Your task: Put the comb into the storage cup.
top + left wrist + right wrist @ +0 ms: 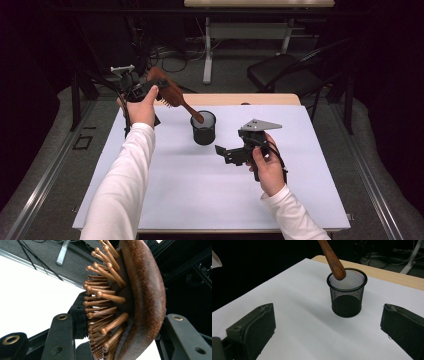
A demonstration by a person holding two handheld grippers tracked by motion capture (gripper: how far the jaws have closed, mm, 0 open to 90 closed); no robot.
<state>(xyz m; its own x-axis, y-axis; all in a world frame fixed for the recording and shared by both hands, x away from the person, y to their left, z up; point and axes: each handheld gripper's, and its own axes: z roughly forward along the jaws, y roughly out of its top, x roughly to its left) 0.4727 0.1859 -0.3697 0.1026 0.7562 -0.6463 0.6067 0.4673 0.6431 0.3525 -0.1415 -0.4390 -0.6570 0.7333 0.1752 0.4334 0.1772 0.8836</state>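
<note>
High view: left gripper pinches the hairbrush by its head, handle tip angled down just over the cup ahead of the right gripper, whose jaws stand spread and empty. Insertion is underway; next, probably lower the handle straight inside.

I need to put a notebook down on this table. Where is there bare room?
The white sheet is bare along the near edge between the two sleeves, and right of the right gripper. It is crowded around the mesh cup, where the hairbrush handle hangs.
</note>
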